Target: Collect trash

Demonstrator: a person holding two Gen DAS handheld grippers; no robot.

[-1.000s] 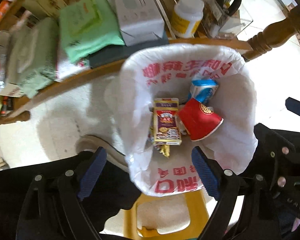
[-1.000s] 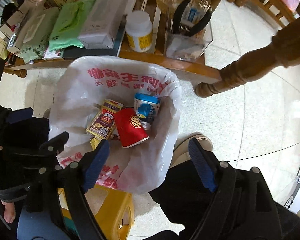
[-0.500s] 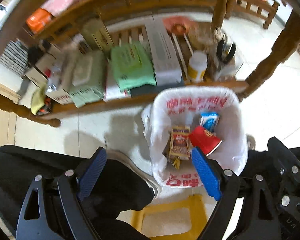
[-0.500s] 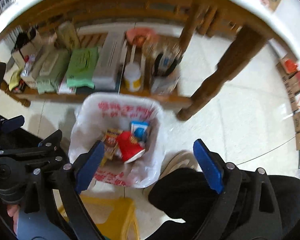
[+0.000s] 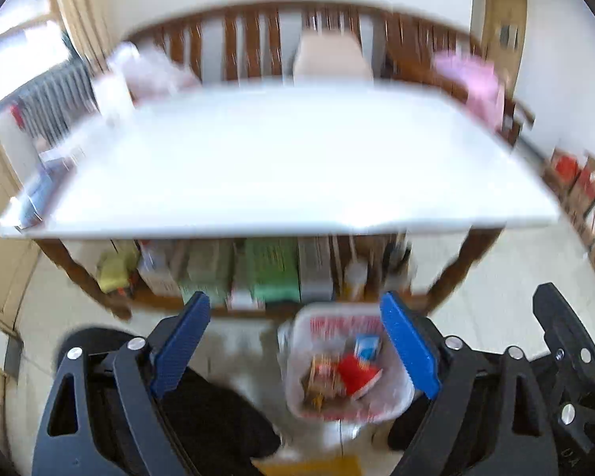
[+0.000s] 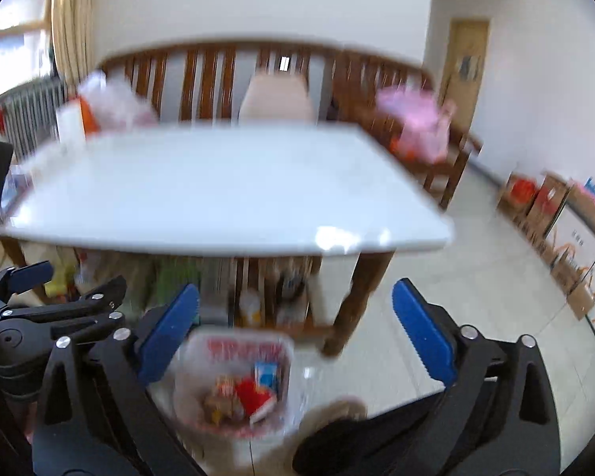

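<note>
The bin, lined with a white bag [image 5: 337, 323] with red lettering, stands on the floor under the table's front edge. Inside lie a red cup [image 5: 355, 371], a blue-and-white carton [image 5: 367, 347] and a snack packet [image 5: 321, 373]. My left gripper [image 5: 293, 301] hangs high above the bin, its jaws opening with nothing between them. The right wrist view shows the same bag [image 6: 242, 349], cup [image 6: 254, 394] and carton [image 6: 266, 373] far below my right gripper [image 6: 296, 287]. Its jaws are also opening and hold nothing. Both views are blurred.
A white table top [image 5: 277, 158] fills the middle, with a packed lower shelf [image 5: 273, 273] and a wooden leg [image 6: 361, 289]. A person's dark trouser legs [image 5: 202, 416] and shoe [image 6: 337, 408] flank the bin. A slatted bench [image 6: 202, 75] stands behind, and boxes [image 6: 547, 206] line the right wall.
Both grippers have risen well above the bin and tilted up. The table top and room have come into view, and the bin looks small and low. The right jaws stand wider.
</note>
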